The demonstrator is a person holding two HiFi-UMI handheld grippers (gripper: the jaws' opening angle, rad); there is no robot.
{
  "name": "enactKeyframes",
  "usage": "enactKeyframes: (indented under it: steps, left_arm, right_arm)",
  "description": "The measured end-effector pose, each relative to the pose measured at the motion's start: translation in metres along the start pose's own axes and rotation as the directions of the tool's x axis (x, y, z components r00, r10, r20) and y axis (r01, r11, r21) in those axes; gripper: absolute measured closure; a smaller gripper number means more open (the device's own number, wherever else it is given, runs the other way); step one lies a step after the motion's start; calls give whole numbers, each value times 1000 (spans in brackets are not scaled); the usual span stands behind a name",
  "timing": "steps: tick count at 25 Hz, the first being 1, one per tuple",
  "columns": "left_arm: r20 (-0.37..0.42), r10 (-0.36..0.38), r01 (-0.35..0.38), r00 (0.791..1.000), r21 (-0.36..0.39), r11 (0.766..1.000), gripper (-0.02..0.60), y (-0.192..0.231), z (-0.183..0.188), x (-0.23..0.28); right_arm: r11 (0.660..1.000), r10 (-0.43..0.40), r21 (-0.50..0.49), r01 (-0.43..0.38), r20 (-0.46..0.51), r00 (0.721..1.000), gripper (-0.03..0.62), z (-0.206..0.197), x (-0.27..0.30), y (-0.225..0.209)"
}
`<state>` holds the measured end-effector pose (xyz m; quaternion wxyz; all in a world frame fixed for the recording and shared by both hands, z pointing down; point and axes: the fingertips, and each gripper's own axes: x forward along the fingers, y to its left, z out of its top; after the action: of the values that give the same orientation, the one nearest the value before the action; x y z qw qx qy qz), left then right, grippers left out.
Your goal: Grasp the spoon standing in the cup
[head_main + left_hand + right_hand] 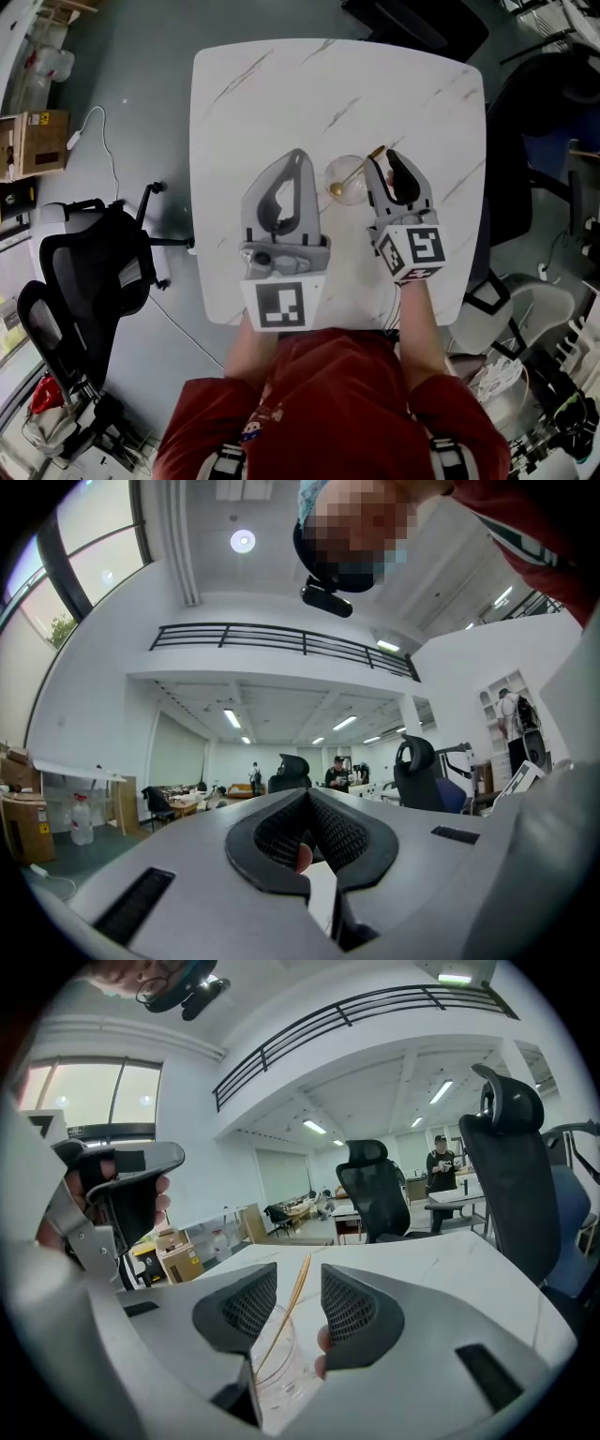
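Note:
A clear glass cup (343, 169) stands near the middle of the white marble table (262, 103), and a thin gold spoon (356, 171) leans in it. My right gripper (384, 159) is at the cup's right rim, around the spoon's upper end. In the right gripper view the spoon handle (304, 1274) rises between the two pads of the right gripper (300, 1296) with a gap on each side, above the cup (281, 1377). My left gripper (298, 157) rests just left of the cup, empty. Its tips meet in the left gripper view (309, 797).
A black office chair (84, 272) and a cardboard box (37, 141) are on the floor to the left. Dark chairs (544, 122) stand to the right of the table. More office chairs (511, 1147) stand beyond the table's far edge.

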<state>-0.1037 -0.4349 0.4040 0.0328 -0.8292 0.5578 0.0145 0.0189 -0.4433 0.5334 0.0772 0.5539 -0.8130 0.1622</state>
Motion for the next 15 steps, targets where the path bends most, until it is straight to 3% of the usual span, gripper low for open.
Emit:
enactKeyframes:
  steps: [15]
  left_arm:
    - [2, 19, -19, 1000, -9, 1000, 572, 10, -1, 2]
  right_arm:
    - [1000, 14, -21, -15, -23, 1000, 495, -8, 11, 5]
